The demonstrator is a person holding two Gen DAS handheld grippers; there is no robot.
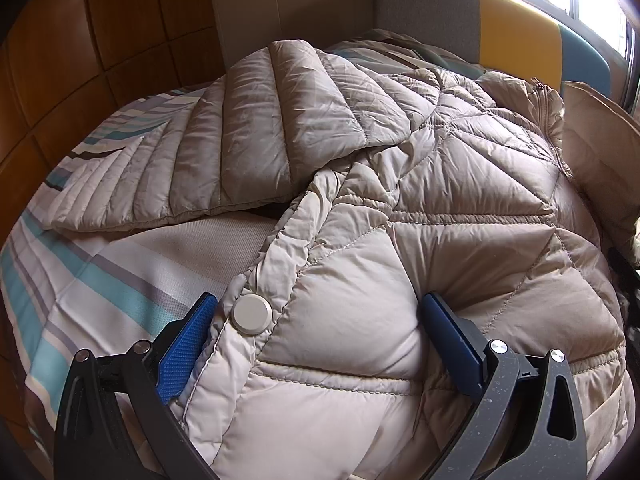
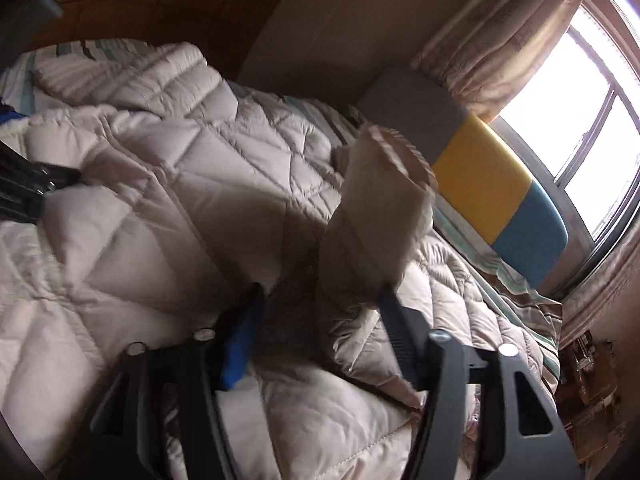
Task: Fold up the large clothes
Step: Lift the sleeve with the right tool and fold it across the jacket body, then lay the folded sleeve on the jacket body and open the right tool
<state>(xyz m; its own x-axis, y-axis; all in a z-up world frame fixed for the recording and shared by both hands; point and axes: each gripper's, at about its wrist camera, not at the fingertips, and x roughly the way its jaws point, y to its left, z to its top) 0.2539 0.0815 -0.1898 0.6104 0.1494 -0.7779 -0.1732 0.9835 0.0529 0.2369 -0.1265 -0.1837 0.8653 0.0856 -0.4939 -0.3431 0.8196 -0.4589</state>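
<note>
Both wrist cameras hover close over the quilted jacket (image 1: 460,208), facing the far headboard (image 2: 500,200), which both share.

My left gripper (image 1: 316,320) consists of two black moulded plastic finger arms, each with a triangular cut-out and faint pale speckling. Round silver pivot screws sit at the arm joints. Each finger carries a blue rubber pad (image 1: 182,354) with a fine cross-hatched texture. My right gripper (image 2: 316,312) is of the same build: black arms with triangular cut-outs, silver screw heads, and blue pads (image 2: 240,344), blurred in this view.
</note>
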